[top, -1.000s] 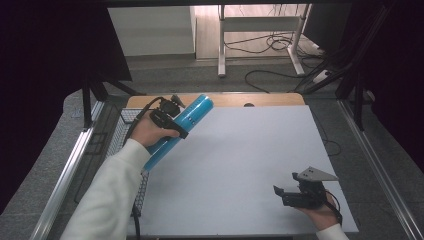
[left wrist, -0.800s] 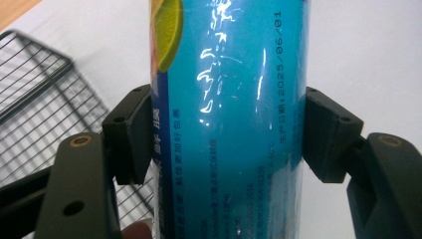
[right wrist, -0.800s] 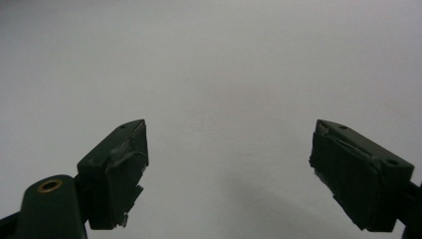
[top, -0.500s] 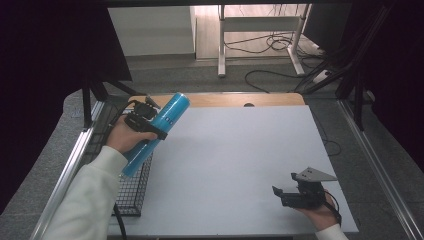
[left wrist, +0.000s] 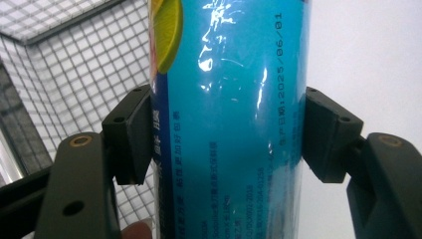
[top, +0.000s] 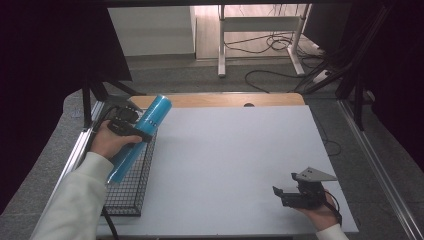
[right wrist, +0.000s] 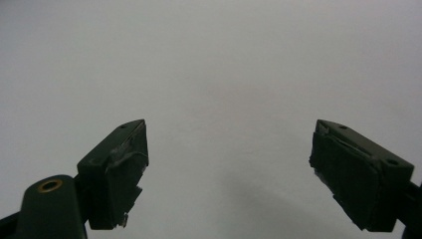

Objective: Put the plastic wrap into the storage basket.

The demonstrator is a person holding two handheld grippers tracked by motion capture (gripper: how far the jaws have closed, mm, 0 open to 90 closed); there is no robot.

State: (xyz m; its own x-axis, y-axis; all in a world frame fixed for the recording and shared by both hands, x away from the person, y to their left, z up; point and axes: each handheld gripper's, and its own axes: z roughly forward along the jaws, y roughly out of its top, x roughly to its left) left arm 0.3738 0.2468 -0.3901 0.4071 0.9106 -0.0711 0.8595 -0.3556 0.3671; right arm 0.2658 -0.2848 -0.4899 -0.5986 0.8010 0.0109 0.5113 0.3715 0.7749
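While a black wire basket (top: 131,185) stands at the desk's (top: 225,160) left edge, we hold the left gripper (top: 131,131) clamped on a glossy blue tube (top: 140,137), tilted above that basket. Near the desk's front right corner, our right gripper (top: 295,196) rests low, jaws apart.

tube (top: 138,136) over wire basket (top: 131,187) at table's (top: 225,160) left edge — right tool (top: 280,194) near-right.
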